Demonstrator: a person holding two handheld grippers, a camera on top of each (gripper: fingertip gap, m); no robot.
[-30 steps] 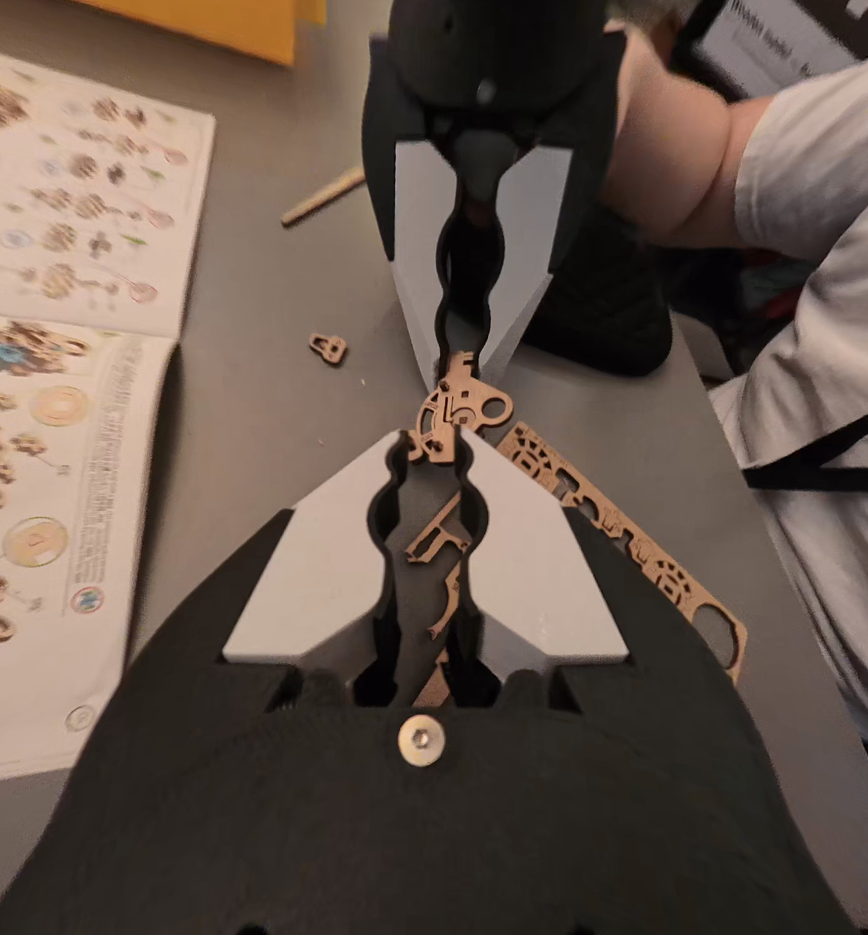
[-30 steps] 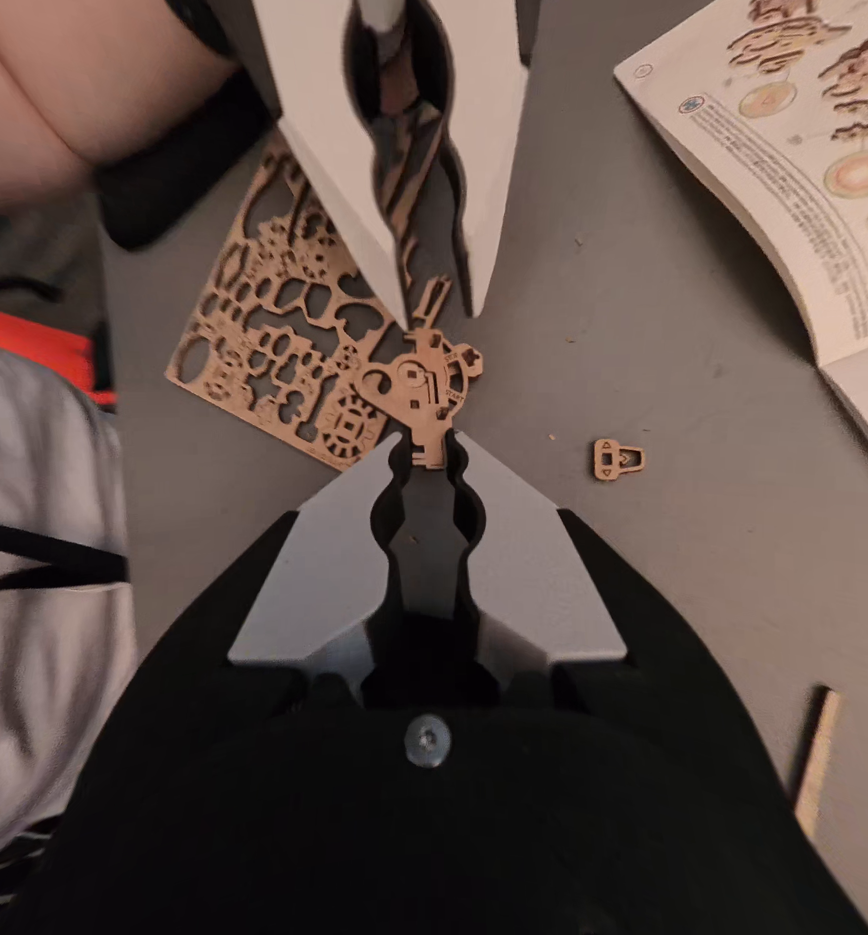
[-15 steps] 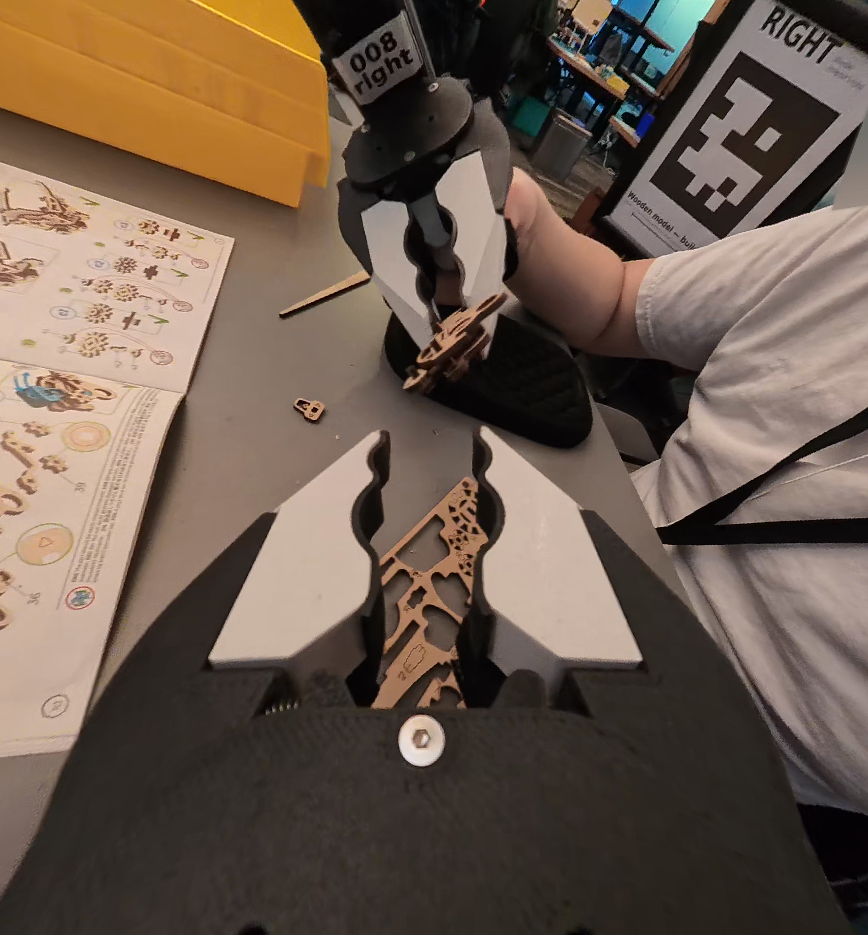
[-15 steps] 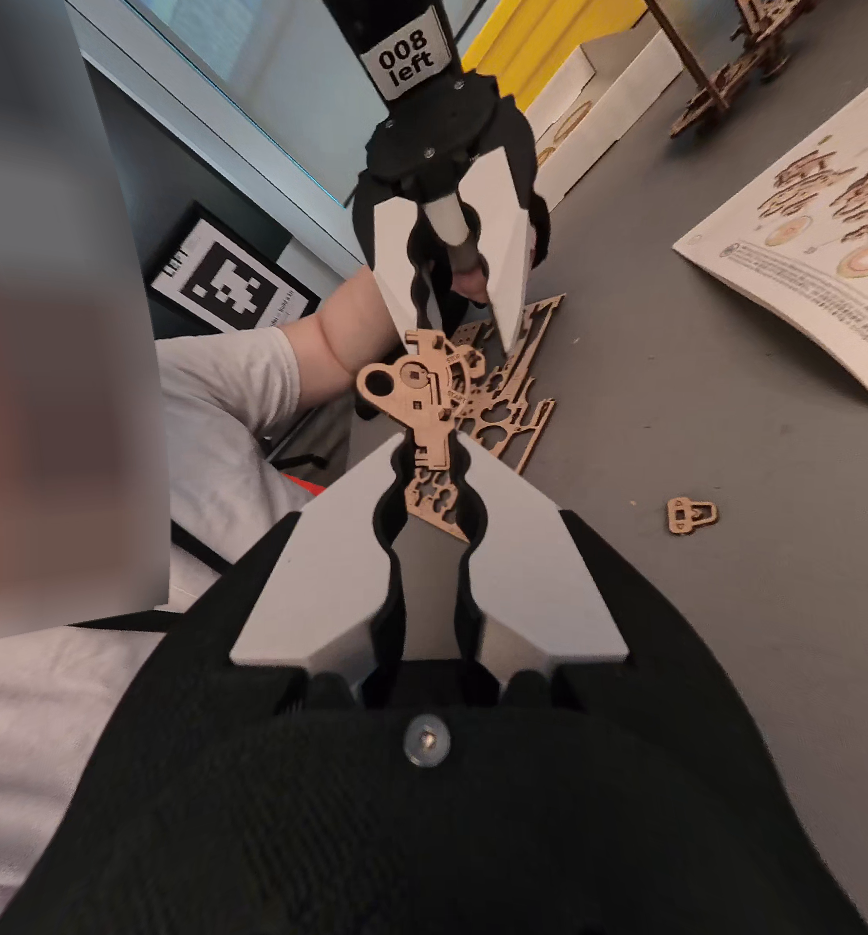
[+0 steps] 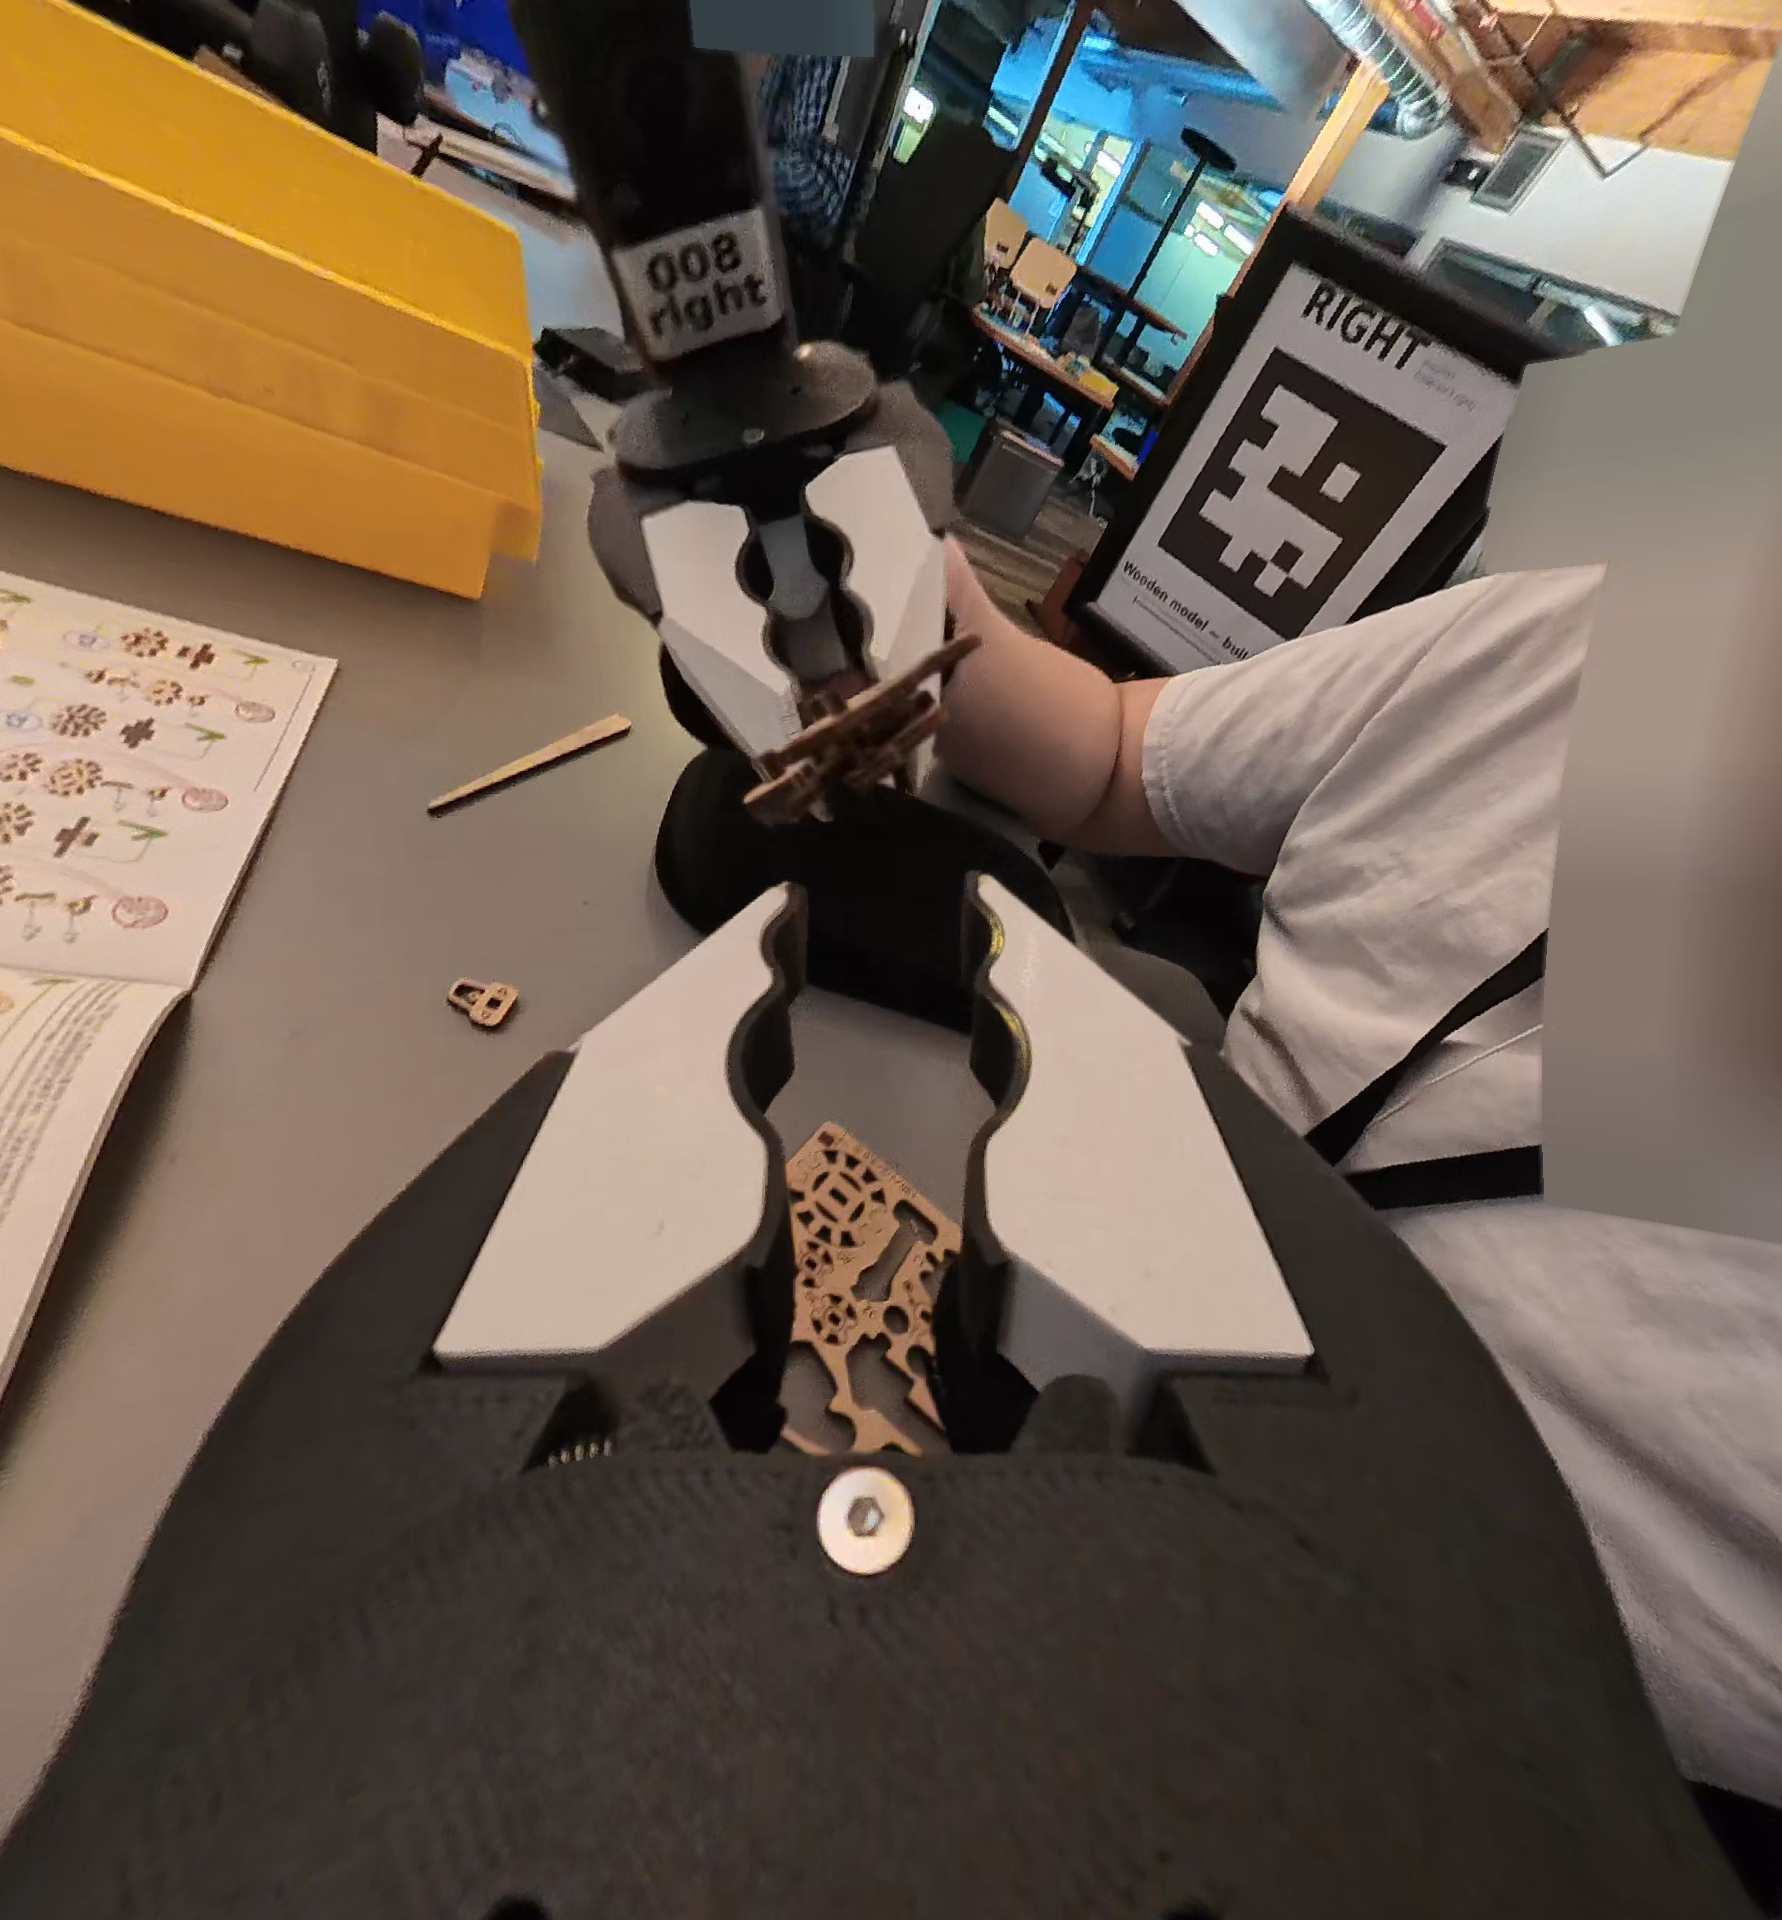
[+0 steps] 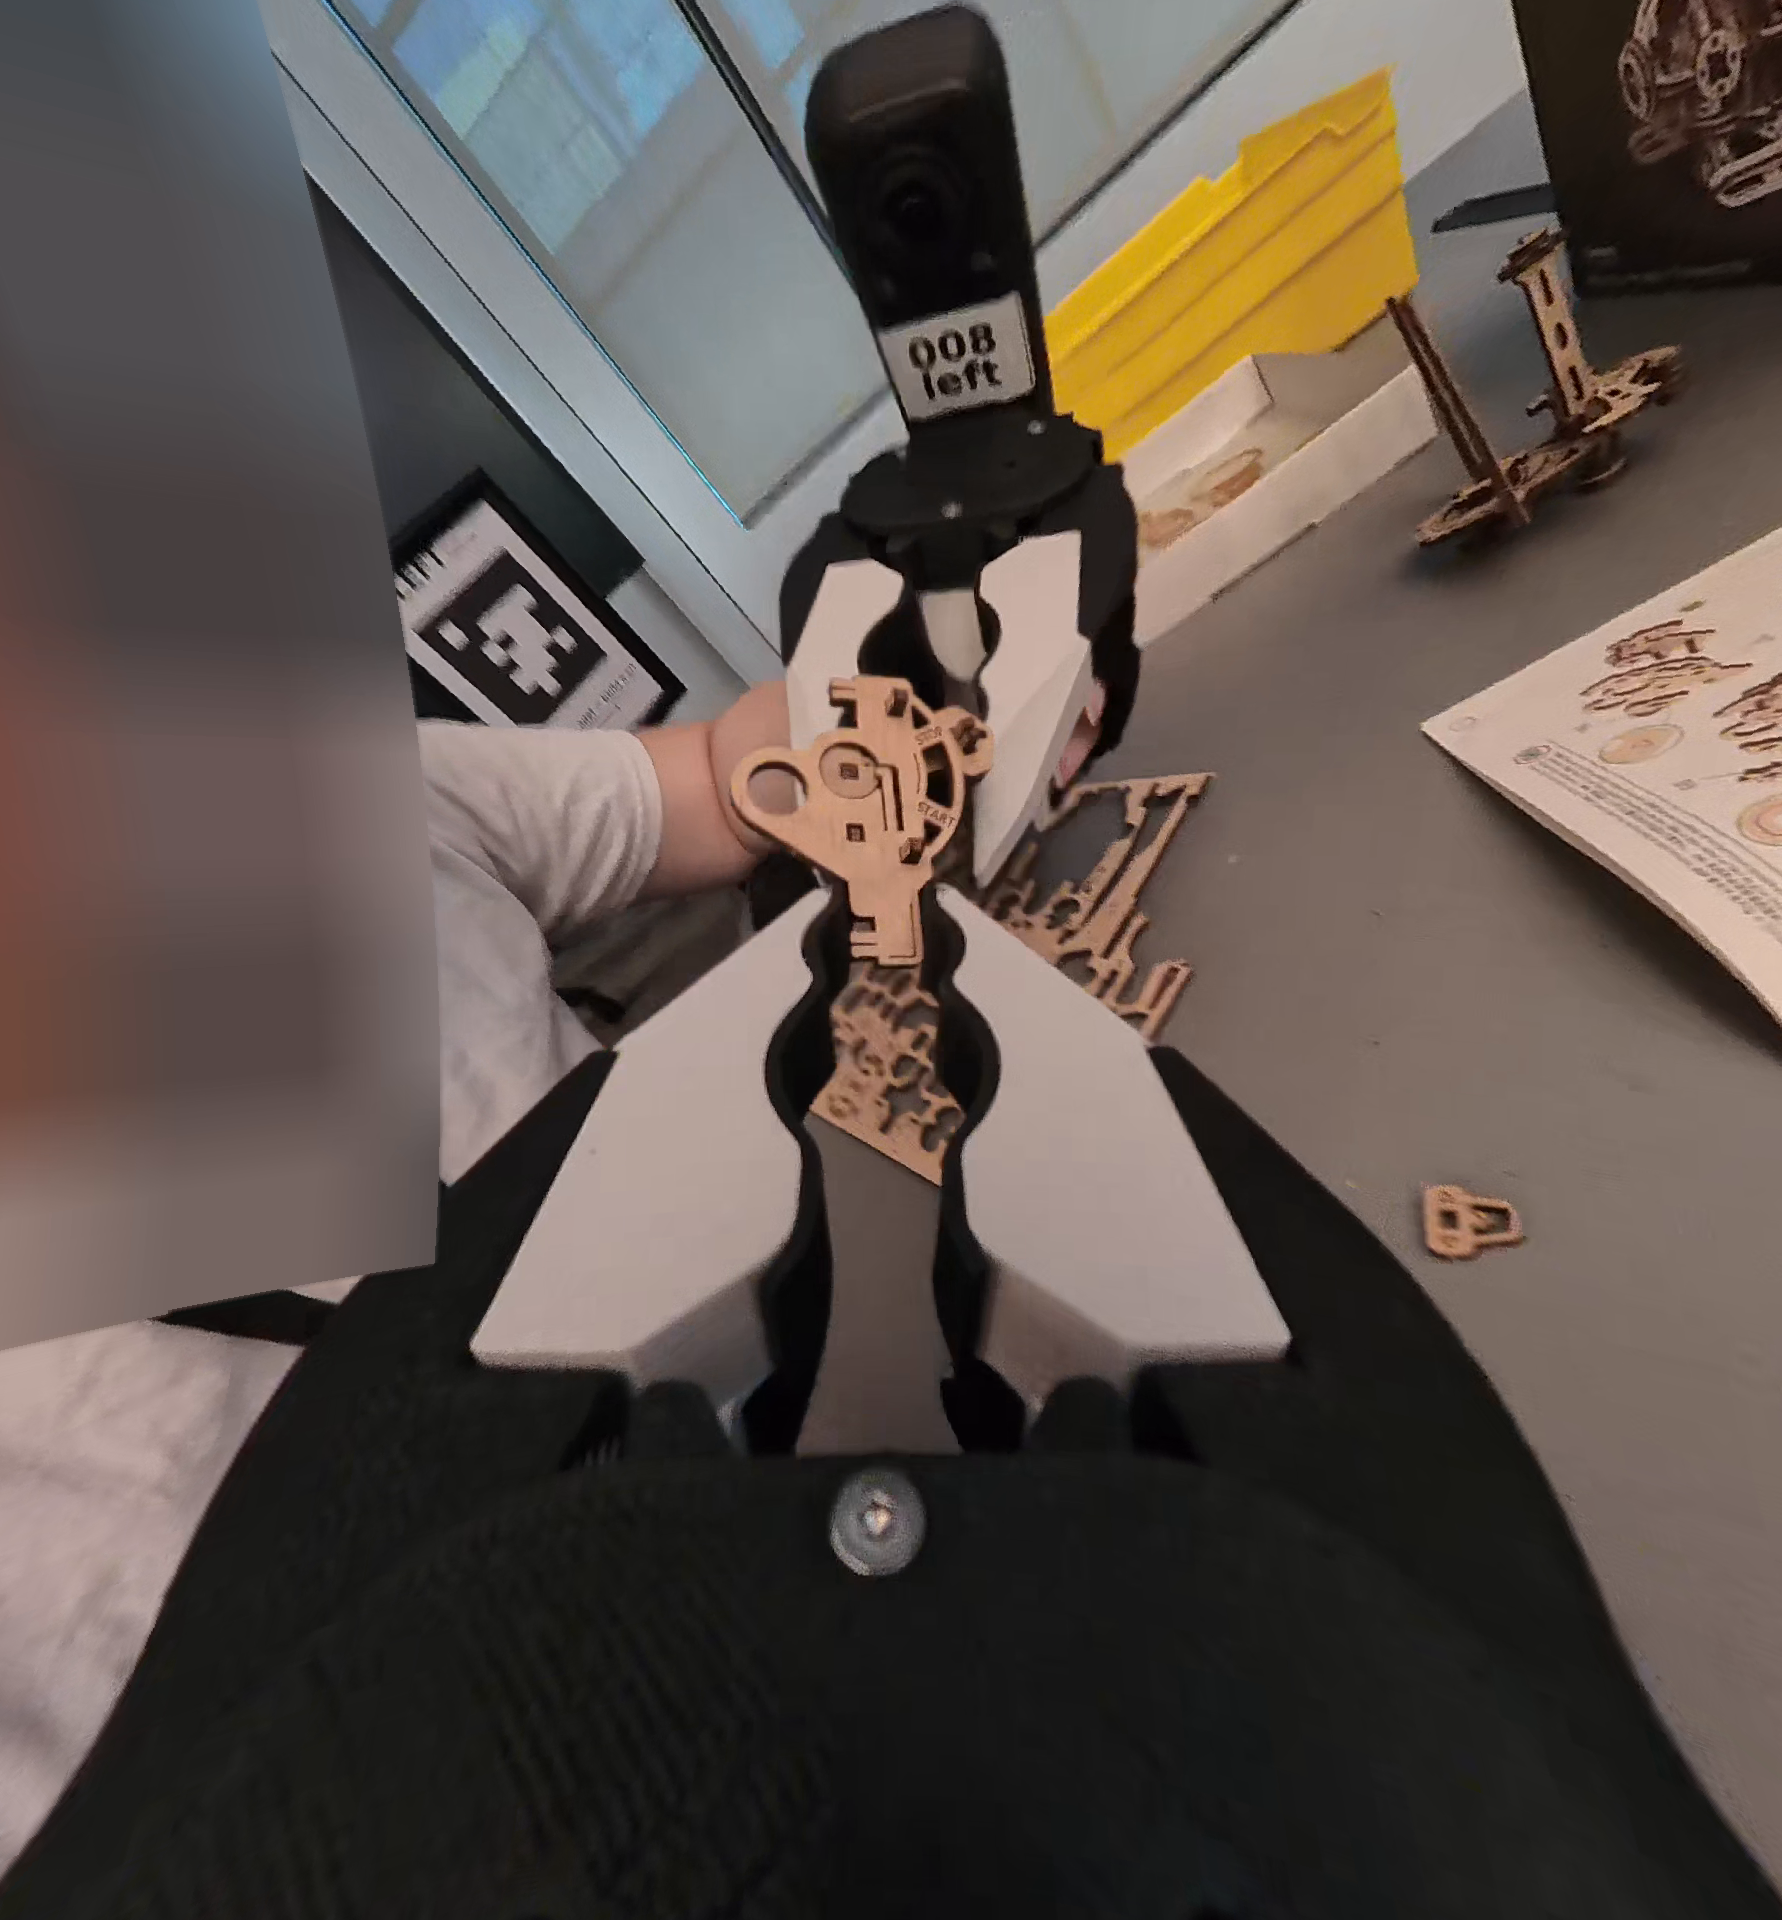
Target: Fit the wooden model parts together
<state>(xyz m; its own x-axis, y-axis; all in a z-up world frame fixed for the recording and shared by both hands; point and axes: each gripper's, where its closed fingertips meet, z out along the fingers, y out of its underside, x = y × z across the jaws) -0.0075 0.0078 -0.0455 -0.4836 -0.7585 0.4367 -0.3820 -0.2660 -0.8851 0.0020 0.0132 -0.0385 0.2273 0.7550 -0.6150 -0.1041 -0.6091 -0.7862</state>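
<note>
My right gripper (image 6: 882, 914) is shut on the stem of a flat wooden assembly (image 6: 866, 810) with a round hole and a curved edge, and holds it up above the grey table. In the left wrist view the same assembly (image 5: 851, 738) shows edge-on in the right gripper (image 5: 845, 727). My left gripper (image 5: 882, 904) is open and empty, facing the right one a short way off. Its white fingers (image 6: 1032, 707) show behind the assembly, apart from it. A cut-out wooden sheet (image 5: 866, 1278) (image 6: 1105, 904) lies on the table under the left gripper.
A small loose wooden piece (image 5: 482, 1003) (image 6: 1469, 1221) and a thin wooden stick (image 5: 528, 764) lie on the table. An open instruction booklet (image 5: 87, 779) (image 6: 1697, 790), yellow bins (image 5: 222, 343), a white box (image 6: 1282, 447) and a part-built wooden model (image 6: 1552, 416) stand farther off. A person's arm and shirt (image 5: 1334, 748) are beside the table edge. My two grippers' fingertips are within a few centimetres of each other.
The left gripper let go of the wooden assembly, opened wider and drew back. The right gripper lifted the assembly up off the table, and both views tilted upward.
</note>
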